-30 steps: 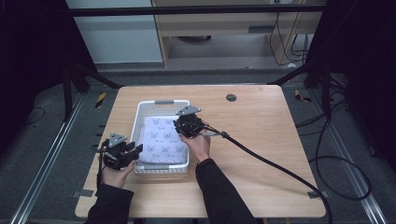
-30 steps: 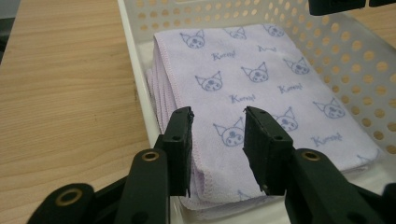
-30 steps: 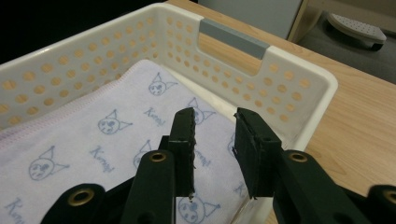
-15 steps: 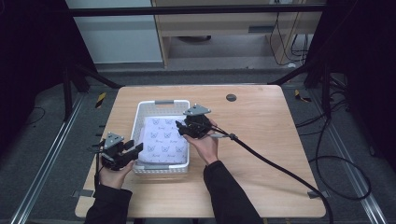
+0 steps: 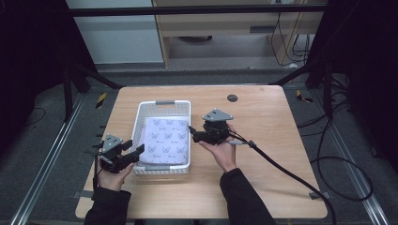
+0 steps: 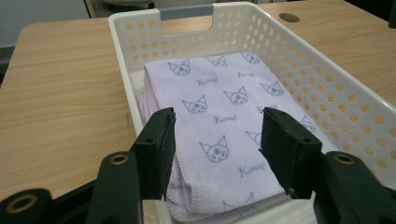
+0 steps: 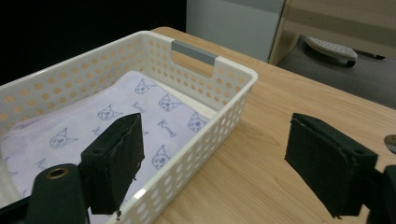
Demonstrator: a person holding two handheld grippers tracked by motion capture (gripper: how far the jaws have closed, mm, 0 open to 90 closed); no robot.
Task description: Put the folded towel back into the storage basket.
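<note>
Wood is covering the table (image 5: 263, 178) top, and dark floor and cables are lying all around it. Your towel (image 5: 166, 140) is lying folded flat inside the white basket (image 5: 164, 102), which is sitting toward the left edge of the table. It is pale purple with little cat faces on it.

That towel is looking soft and light, so it is likely going to flop and unfold if you are lifting it by one corner. I am thinking the best place to pinch is the thick folded edge, where all the layers are stacked, near the basket wall closest to you.

You are holding your left gripper (image 5: 133, 153) just outside the near left corner of the basket, pointing in toward the towel. Its jaws have just been opening and are standing spread apart, with nothing pinched; in the left gripper view (image 6: 217, 140) the towel is lying past them, not between the pads.

You are holding your right gripper (image 5: 193, 136) by the right wall of the basket, palm turned up, over the table. Its jaws have just been opening too and are spread wide, holding nothing; the right gripper view (image 7: 215, 163) is showing the basket wall in the gap.
</note>
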